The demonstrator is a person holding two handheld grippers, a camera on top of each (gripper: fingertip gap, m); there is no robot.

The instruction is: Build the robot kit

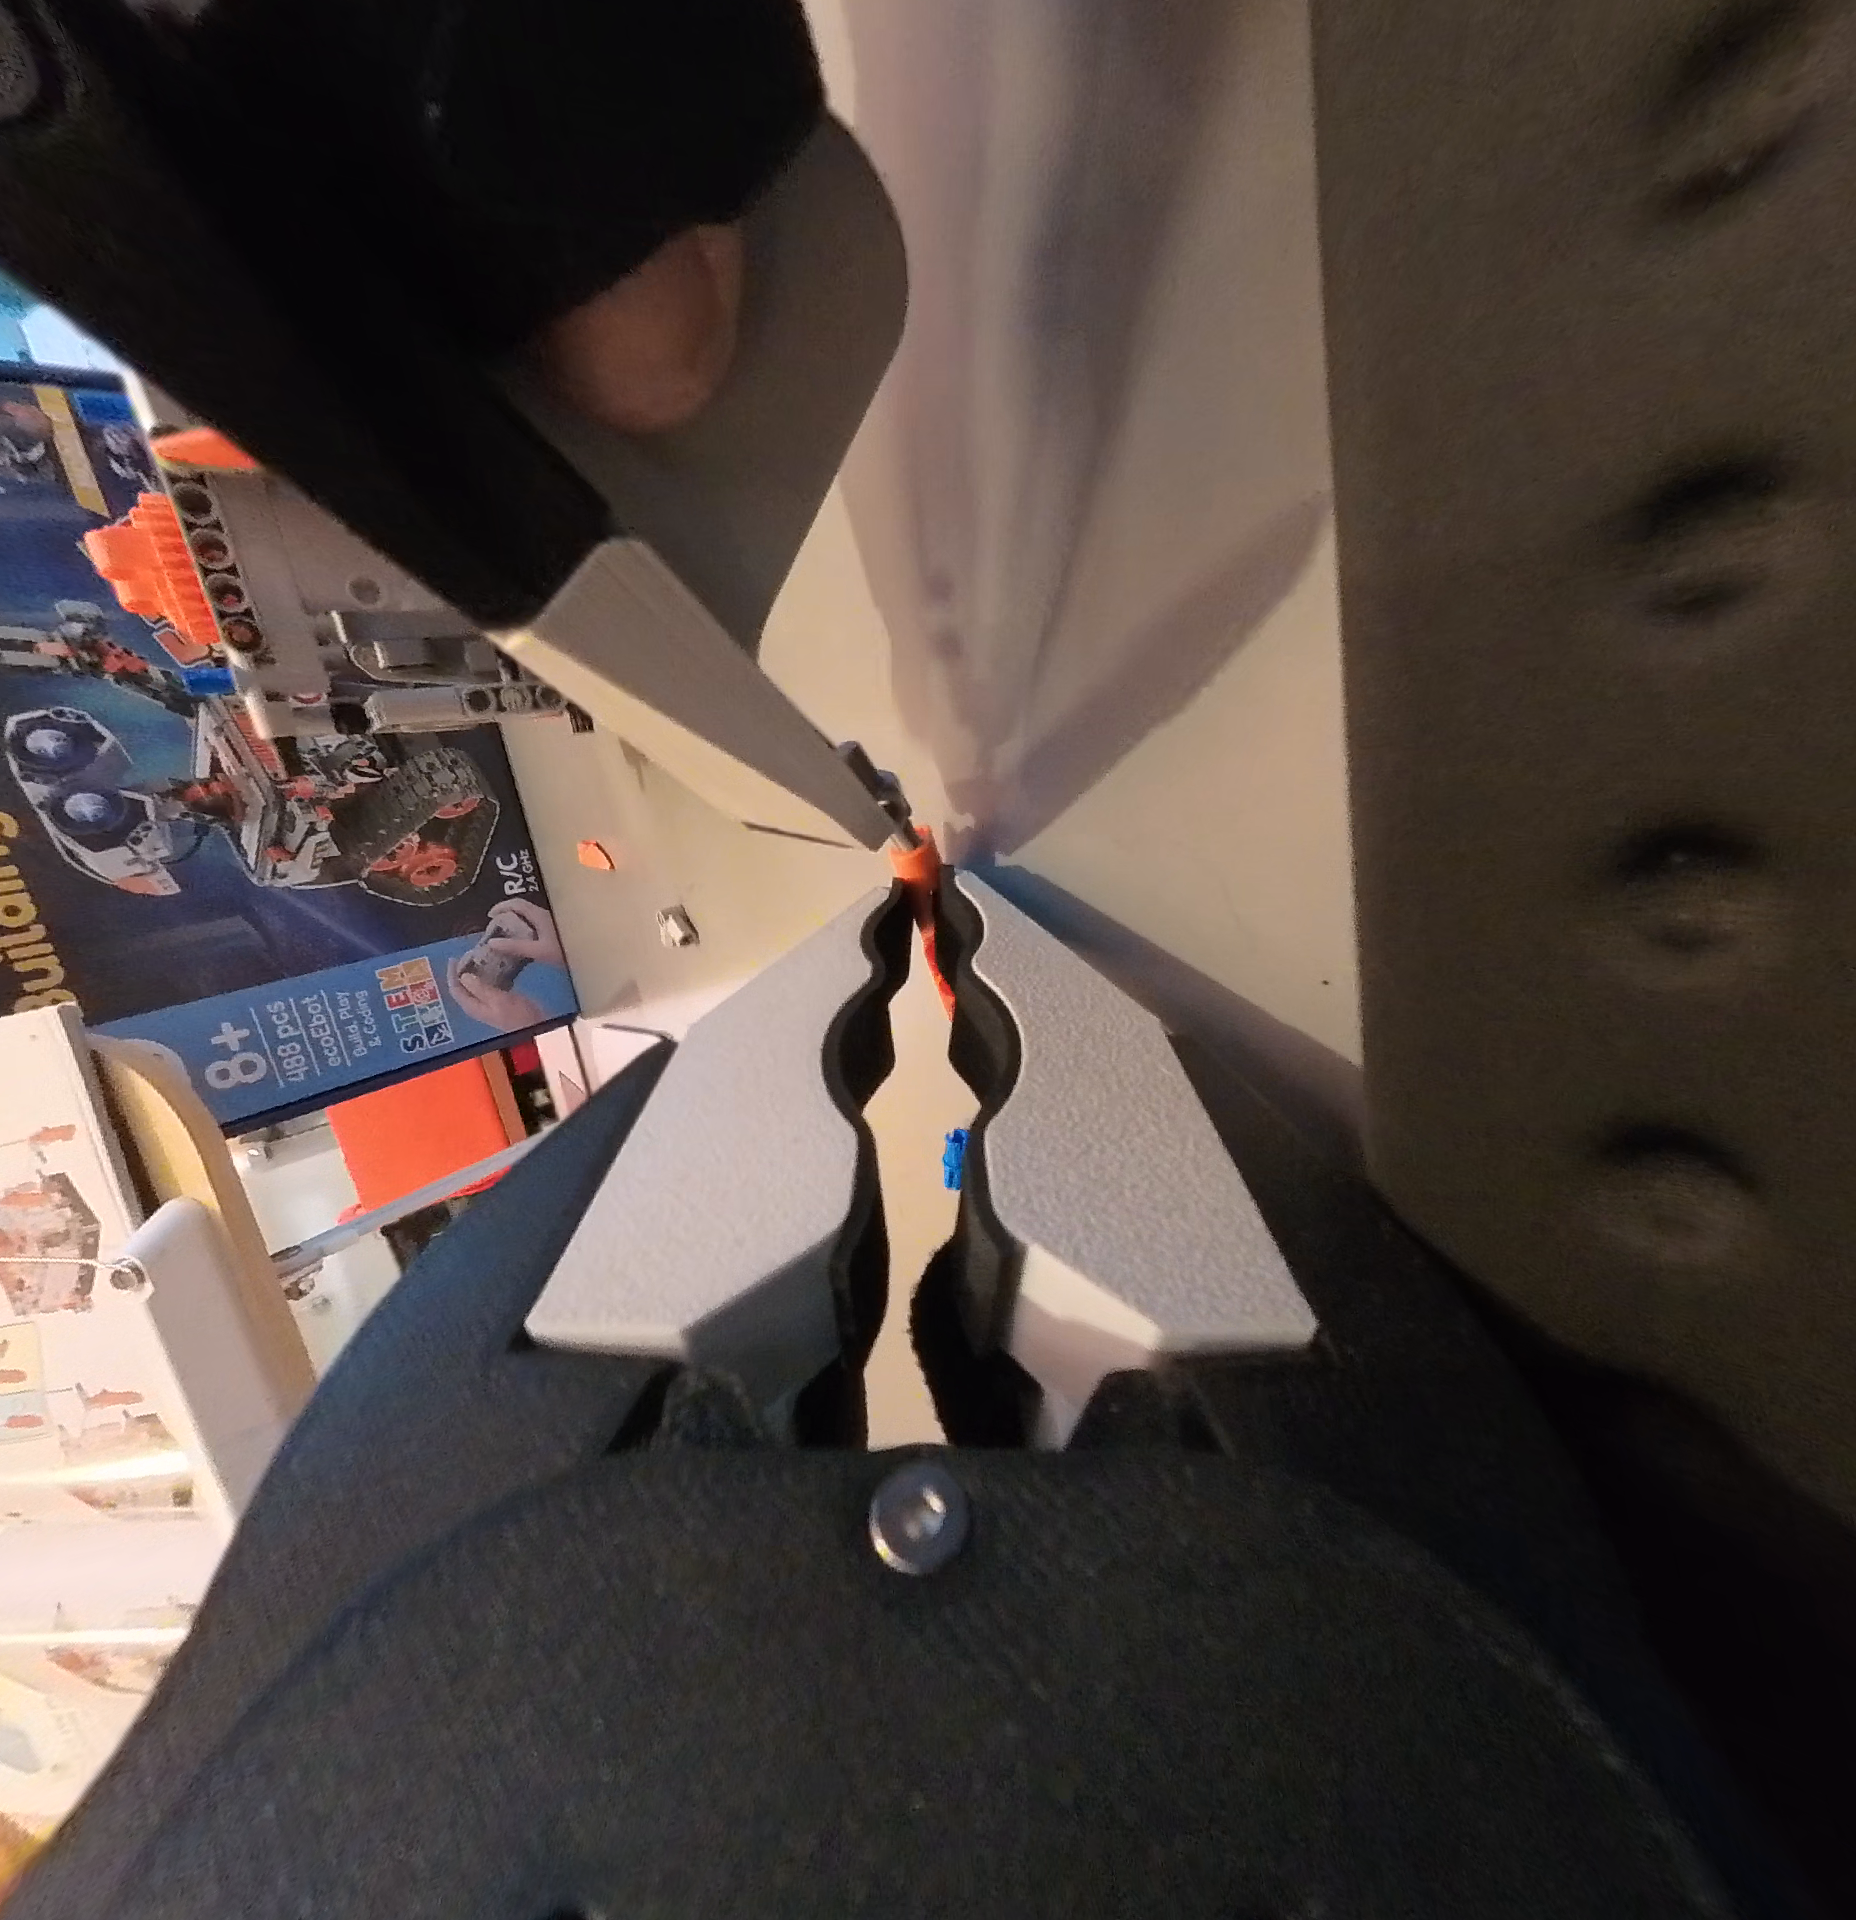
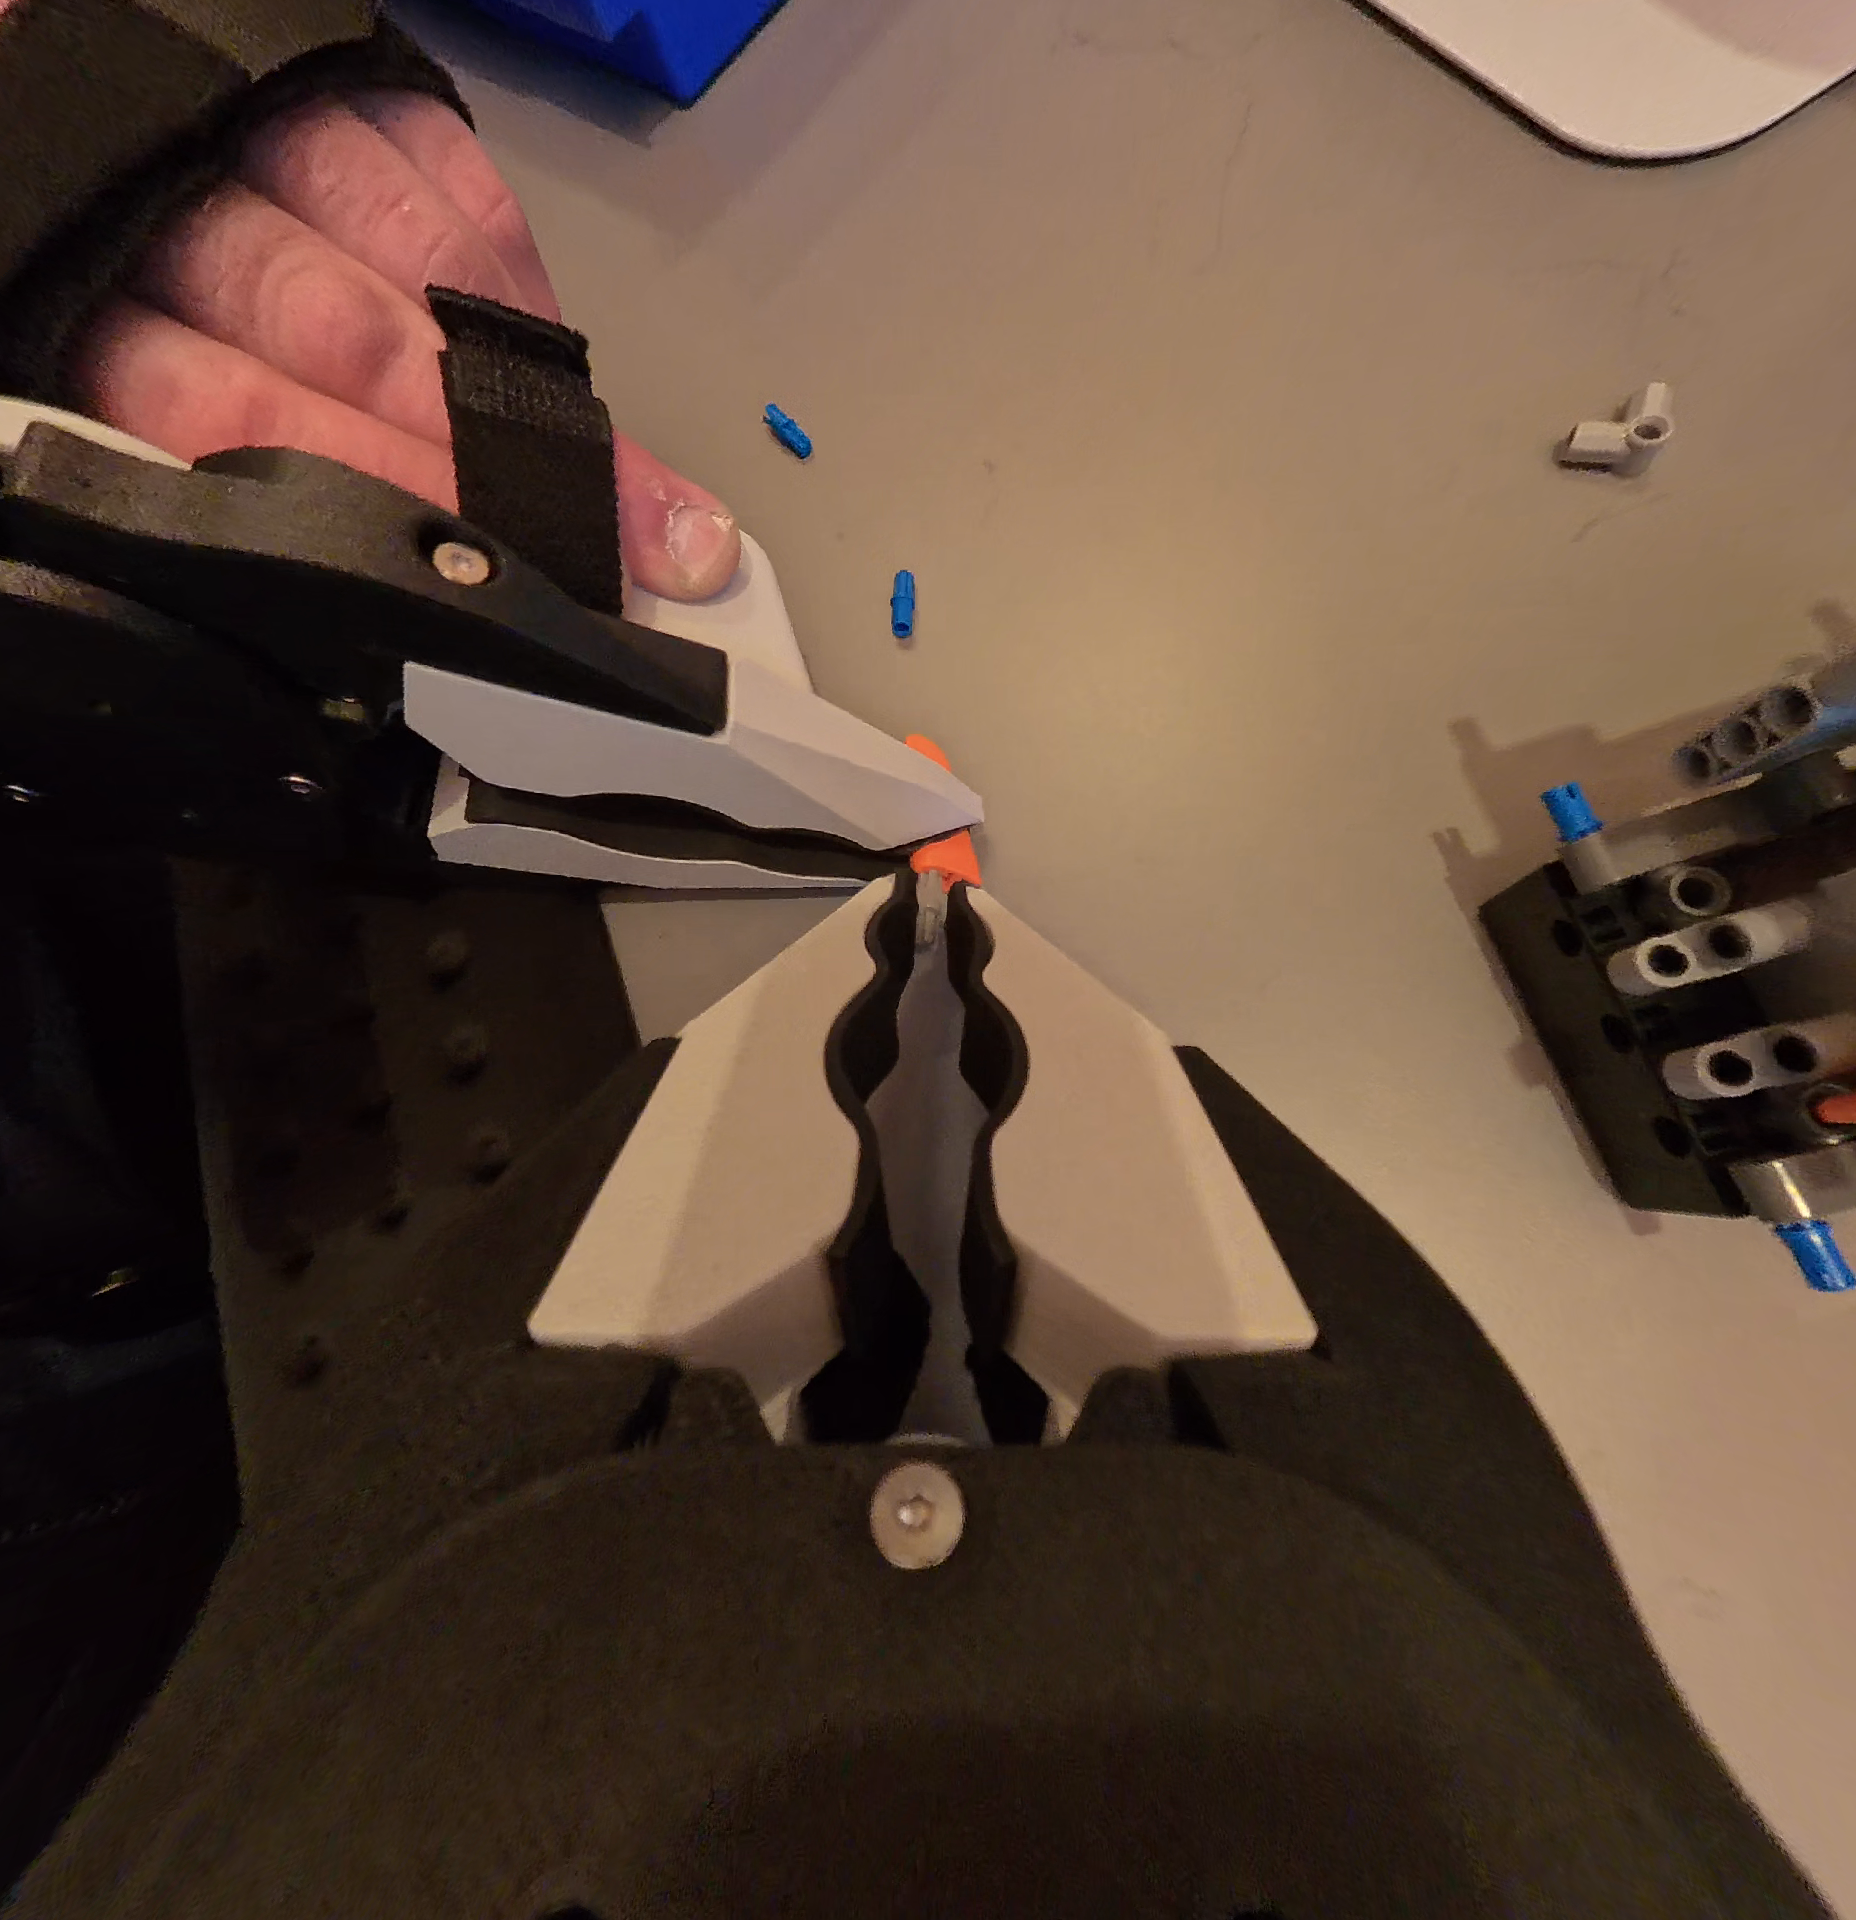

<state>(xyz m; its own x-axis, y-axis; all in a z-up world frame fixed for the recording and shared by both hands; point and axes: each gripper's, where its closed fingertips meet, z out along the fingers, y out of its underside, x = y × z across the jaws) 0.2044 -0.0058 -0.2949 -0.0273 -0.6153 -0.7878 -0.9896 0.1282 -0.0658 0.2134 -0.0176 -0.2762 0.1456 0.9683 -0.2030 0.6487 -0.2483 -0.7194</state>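
Observation:
My left gripper is shut on a small orange connector, which sticks out past its tips. My right gripper is shut on a short grey pin. The two grippers meet tip to tip above the table, and the pin's end touches the orange connector. In the left wrist view the right gripper comes in from the upper left with the pin. In the right wrist view the left gripper comes in from the left, with a person's hand on it.
On the grey table lie two blue pins and a grey angled connector. A partly built black and grey block model stands at the right. A toy kit box shows in the left wrist view. Both grippers' tips are close together, under 4 cm apart.

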